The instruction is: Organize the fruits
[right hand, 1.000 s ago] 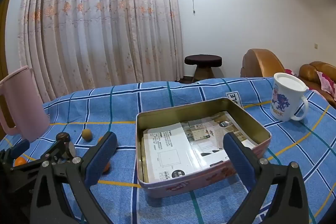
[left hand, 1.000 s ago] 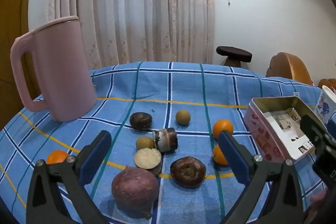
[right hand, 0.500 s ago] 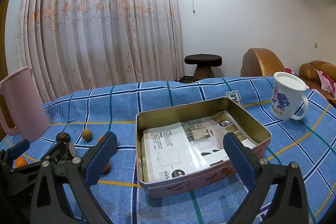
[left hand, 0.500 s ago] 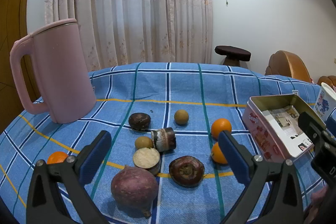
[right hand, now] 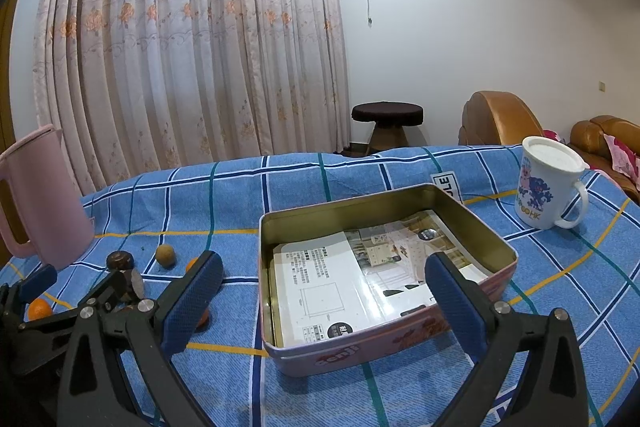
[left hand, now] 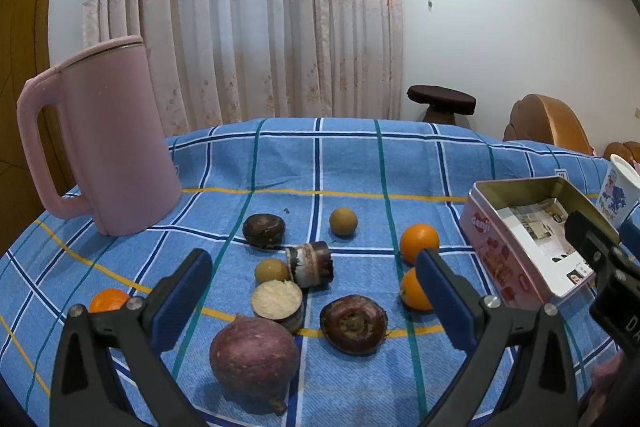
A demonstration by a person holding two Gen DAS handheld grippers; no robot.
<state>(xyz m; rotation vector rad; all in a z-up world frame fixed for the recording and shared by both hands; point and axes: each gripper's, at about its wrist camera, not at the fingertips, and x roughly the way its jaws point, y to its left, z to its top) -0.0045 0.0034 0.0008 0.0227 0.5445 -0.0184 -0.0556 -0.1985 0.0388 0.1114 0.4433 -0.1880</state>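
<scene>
Fruits lie scattered on the blue checked tablecloth in the left wrist view: a large purple round one [left hand: 254, 357] nearest, a dark brown one [left hand: 353, 323], a cut white-fleshed piece [left hand: 277, 301], a cylindrical cut piece [left hand: 310, 264], a dark one [left hand: 264, 230], two small tan ones [left hand: 343, 221] [left hand: 271, 271] and three oranges [left hand: 419, 242] [left hand: 413, 293] [left hand: 108, 301]. My left gripper [left hand: 312, 303] is open above them. The open pink tin [right hand: 384, 267] holds printed paper. My right gripper [right hand: 324, 303] is open over its front; the tin also shows in the left wrist view [left hand: 528, 239].
A tall pink jug [left hand: 104, 143] stands at the far left. A white lidded mug [right hand: 548, 183] stands right of the tin. A stool [right hand: 387, 123] and brown sofas [right hand: 500, 123] are beyond the table's far edge.
The left gripper's view has shifted slightly, as if it has pulled back or risen a little. The right gripper has not moved. Both stay open.
</scene>
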